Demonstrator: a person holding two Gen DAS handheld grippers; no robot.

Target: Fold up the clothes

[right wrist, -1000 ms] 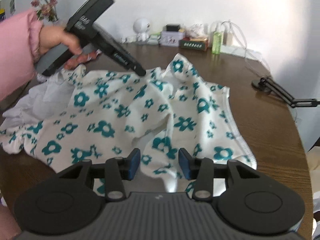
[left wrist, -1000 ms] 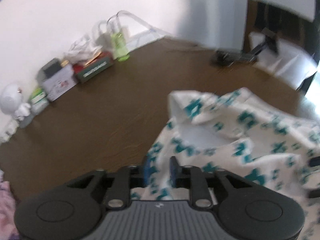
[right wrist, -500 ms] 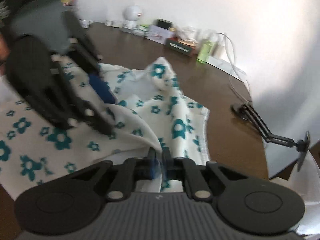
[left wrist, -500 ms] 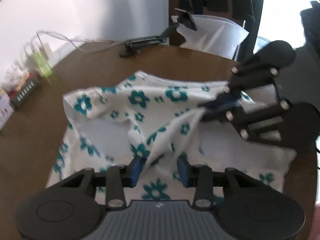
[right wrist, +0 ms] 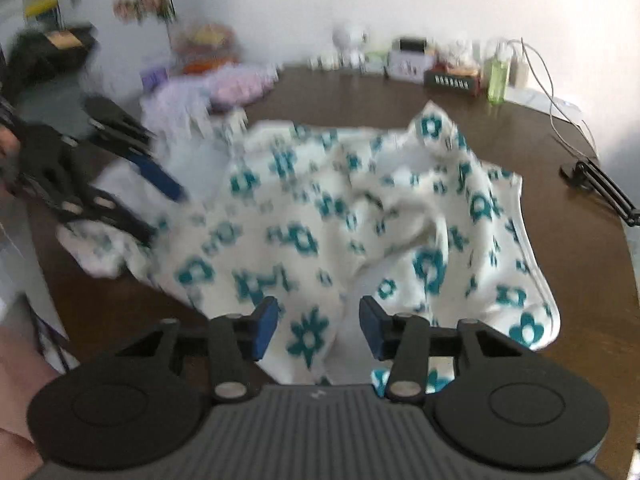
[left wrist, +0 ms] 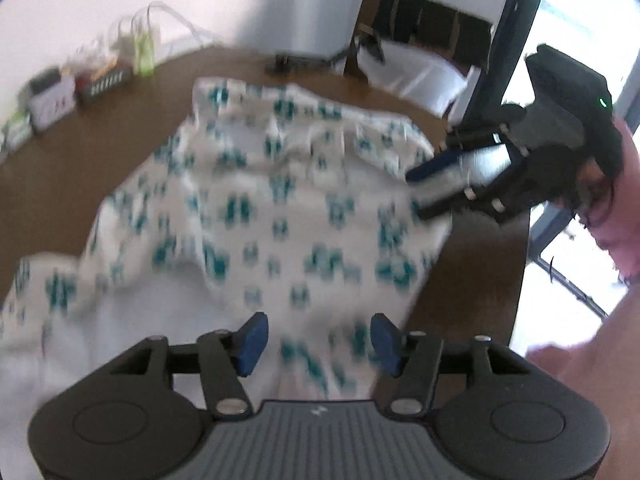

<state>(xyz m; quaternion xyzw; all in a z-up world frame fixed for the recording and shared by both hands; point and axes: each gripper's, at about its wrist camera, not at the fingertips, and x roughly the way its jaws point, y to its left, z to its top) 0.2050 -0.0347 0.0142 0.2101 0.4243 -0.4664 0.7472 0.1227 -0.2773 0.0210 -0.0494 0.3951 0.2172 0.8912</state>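
Observation:
A white garment with teal flowers [left wrist: 280,208] lies rumpled on the brown table [left wrist: 80,152]. My left gripper [left wrist: 318,344] hovers over its near part, blurred by motion. Its jaws are opening, with cloth beneath them but not pinched. In the right wrist view the left gripper [right wrist: 162,214] sits at the garment's [right wrist: 360,220] left edge. My right gripper [right wrist: 318,328] is above the near hem. Its jaws are opening too, and the blue pads [right wrist: 266,328] stand clear of the cloth. The left wrist view shows the right gripper [left wrist: 418,194] at the garment's right edge.
A lilac pile of clothes [right wrist: 216,88] lies at the back left. Small boxes, a white figurine [right wrist: 352,40] and a green bottle [right wrist: 498,78] line the wall. A black folding stand [right wrist: 600,184] sits at the right rim. A chair [left wrist: 416,68] stands past the far edge.
The right gripper, shut on a ridge of the cloth half a second ago, has let it go. The left gripper swung to the garment's left side and opened wider. The garment lies flatter.

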